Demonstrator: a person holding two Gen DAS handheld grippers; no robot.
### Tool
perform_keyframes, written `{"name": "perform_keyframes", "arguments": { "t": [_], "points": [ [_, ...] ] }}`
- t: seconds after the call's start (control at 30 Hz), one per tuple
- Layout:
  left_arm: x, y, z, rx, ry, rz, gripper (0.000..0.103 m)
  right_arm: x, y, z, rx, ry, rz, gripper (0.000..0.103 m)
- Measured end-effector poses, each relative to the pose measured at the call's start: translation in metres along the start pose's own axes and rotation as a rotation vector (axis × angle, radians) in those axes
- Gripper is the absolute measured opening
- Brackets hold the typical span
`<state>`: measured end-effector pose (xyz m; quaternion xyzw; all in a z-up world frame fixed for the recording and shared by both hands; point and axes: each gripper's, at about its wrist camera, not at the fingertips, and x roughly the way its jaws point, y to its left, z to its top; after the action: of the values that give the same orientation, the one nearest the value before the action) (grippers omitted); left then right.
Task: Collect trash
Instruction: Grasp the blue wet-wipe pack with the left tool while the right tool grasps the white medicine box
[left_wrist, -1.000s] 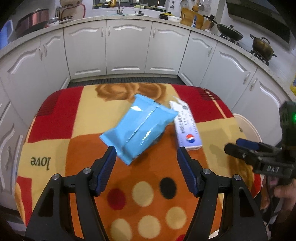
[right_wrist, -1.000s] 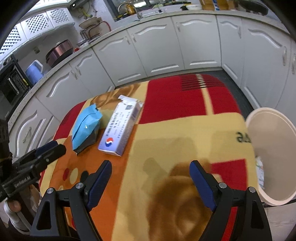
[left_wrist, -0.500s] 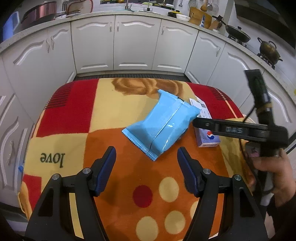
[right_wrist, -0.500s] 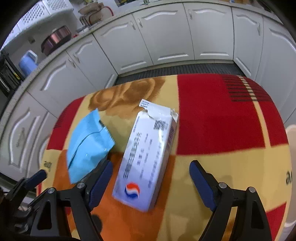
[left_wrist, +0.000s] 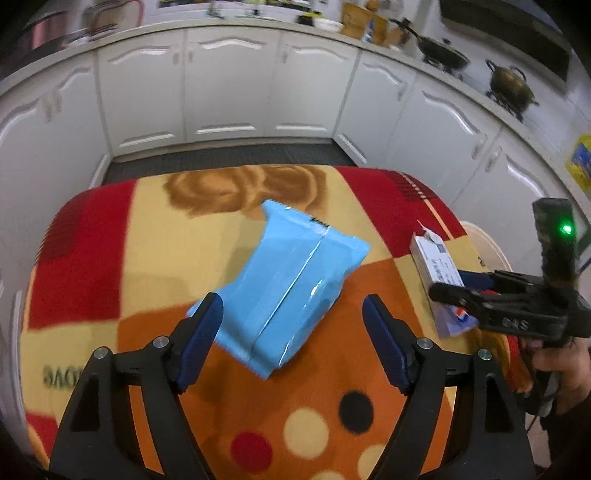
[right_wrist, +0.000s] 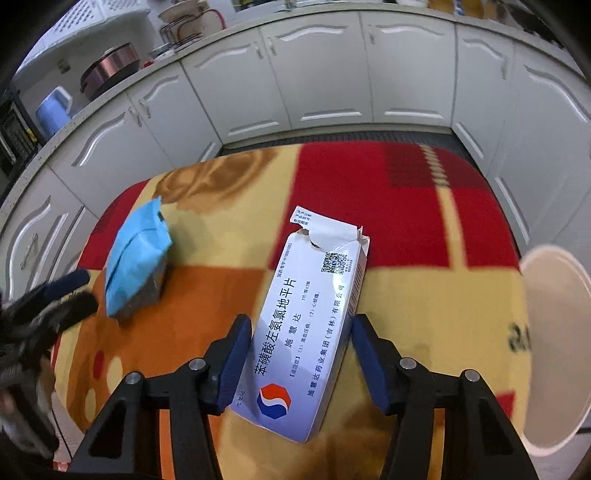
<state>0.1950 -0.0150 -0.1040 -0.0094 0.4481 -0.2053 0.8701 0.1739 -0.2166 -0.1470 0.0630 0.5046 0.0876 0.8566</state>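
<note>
A blue plastic packet (left_wrist: 291, 288) lies on the patterned table cloth (left_wrist: 122, 236); it also shows in the right wrist view (right_wrist: 135, 258). My left gripper (left_wrist: 293, 332) is open, its fingers either side of the packet's near end, apart from it. A white torn-open medicine box (right_wrist: 306, 325) lies to the right; it also shows in the left wrist view (left_wrist: 437, 273). My right gripper (right_wrist: 301, 360) is open with the box's near half between its fingers, which stand close to its sides; from the left wrist view it (left_wrist: 454, 288) sits over the box.
A cream waste bin (right_wrist: 557, 332) stands off the table's right edge. White kitchen cabinets (left_wrist: 229, 92) curve round behind the table. Pots stand on the counter at the right (left_wrist: 511, 83). The left gripper (right_wrist: 70, 291) shows at the left edge in the right wrist view.
My right gripper has moved in over the medicine box, and its fingers have narrowed around it. My left gripper has moved closer to the blue packet, still open.
</note>
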Motion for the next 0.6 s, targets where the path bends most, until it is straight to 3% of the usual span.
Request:
{"name": "perform_keyframes", "arguments": {
  "t": [0.07, 0.17, 0.3, 0.47, 0.53, 0.57, 0.6],
  "points": [
    [0.010, -0.003, 0.006, 0.025, 0.016, -0.003, 0.080, -0.003, -0.004, -0.004, 0.019, 0.005, 0.019, 0.056],
    [0.026, -0.004, 0.015, 0.056, 0.036, 0.018, 0.082, -0.005, -0.004, -0.005, 0.045, 0.001, 0.046, 0.068],
    [0.046, 0.002, 0.019, 0.029, 0.088, 0.017, 0.082, -0.003, 0.005, -0.003, 0.033, -0.002, 0.045, 0.068],
    [0.043, 0.008, 0.015, -0.052, 0.073, -0.005, 0.078, 0.002, 0.016, -0.003, -0.003, -0.012, 0.032, 0.068],
    [0.037, 0.010, 0.013, -0.085, 0.059, -0.005, 0.070, 0.004, 0.020, -0.005, -0.033, -0.018, -0.003, 0.062],
    [0.035, 0.010, 0.012, -0.091, 0.054, 0.001, 0.067, 0.005, 0.021, -0.006, -0.047, -0.022, -0.015, 0.051],
    [0.032, 0.009, 0.010, -0.107, 0.051, 0.006, 0.064, 0.005, 0.021, -0.008, -0.057, -0.025, -0.015, 0.051]
  ]
}}
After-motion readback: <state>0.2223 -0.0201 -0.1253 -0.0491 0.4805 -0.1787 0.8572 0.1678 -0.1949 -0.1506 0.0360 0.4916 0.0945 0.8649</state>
